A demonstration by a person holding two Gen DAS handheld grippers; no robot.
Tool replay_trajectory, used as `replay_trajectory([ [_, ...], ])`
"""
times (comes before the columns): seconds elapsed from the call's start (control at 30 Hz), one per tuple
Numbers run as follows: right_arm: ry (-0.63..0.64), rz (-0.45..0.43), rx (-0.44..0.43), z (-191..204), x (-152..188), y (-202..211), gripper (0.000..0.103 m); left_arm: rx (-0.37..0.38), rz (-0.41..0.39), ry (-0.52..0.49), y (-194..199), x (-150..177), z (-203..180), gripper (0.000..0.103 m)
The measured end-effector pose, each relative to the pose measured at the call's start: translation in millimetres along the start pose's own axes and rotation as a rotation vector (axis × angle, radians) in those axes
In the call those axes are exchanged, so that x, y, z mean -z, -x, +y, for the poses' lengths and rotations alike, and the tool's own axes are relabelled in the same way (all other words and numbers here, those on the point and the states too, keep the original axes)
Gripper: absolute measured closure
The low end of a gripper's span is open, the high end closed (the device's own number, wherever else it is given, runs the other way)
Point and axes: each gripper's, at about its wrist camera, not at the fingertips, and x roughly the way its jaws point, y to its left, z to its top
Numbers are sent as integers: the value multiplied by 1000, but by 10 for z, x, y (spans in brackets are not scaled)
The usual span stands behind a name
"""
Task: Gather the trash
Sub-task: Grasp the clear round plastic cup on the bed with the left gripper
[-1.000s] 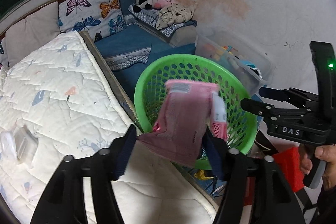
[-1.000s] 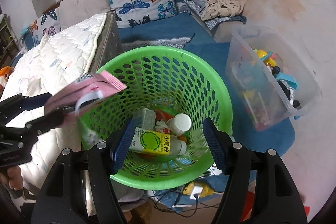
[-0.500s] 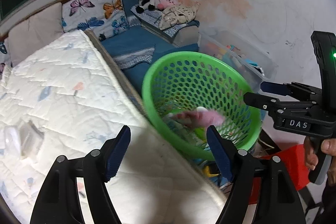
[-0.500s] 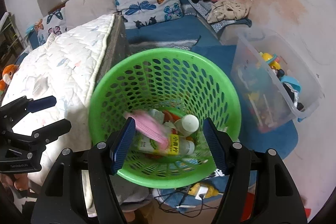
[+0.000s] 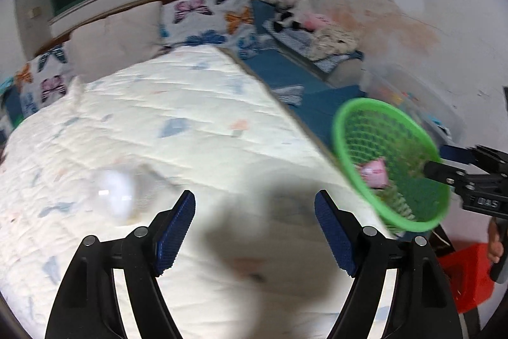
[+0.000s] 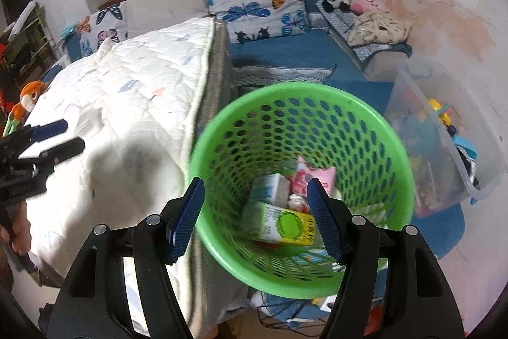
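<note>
Black left gripper [image 5: 254, 231], ribbed blue pads [image 5: 177, 232], silver screws [image 5: 140, 232].

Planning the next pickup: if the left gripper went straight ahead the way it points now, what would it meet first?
Most likely the white quilted mattress: the left gripper, open and empty, points down at it. The blurry clear wrapper lies off to the left of that line.

My basket [image 6: 393, 148] is bright green plastic, perforated with round holes. Inside lie a pink wrapper [image 6: 314, 175] and a carton [image 6: 282, 223] printed green and yellow. The quilt [image 6: 143, 104] is white with pale blue and orange motifs. My finger pads [image 6: 185, 216] are dark blue; pillows [image 6: 257, 2] carry multicoloured butterflies.
</note>
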Motion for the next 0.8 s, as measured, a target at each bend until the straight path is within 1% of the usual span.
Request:
replay_trajectory([
  [0.17, 24, -2, -27, 192, -54, -39, 36, -86, -5, 75, 40, -1, 515, 28],
  [0.33, 49, -6, -49, 371, -97, -77, 36, -143, 3, 149, 5, 16, 936, 28],
  [0.47, 72, -3, -65, 517, -129, -136, 36, -151, 23, 206, -93, 45, 1193, 28],
  [0.53, 82, -2, -75, 582, -156, -173, 36, -146, 31, 225, -149, 51, 1260, 28],
  [0.67, 98, -2, -93, 701, -190, -234, 36, -117, 55, 272, -296, 73, 1416, 28],
  [0.8, 116, 3, -105, 816, -224, -322, 36, -93, 64, 301, -403, 91, 1492, 28],
])
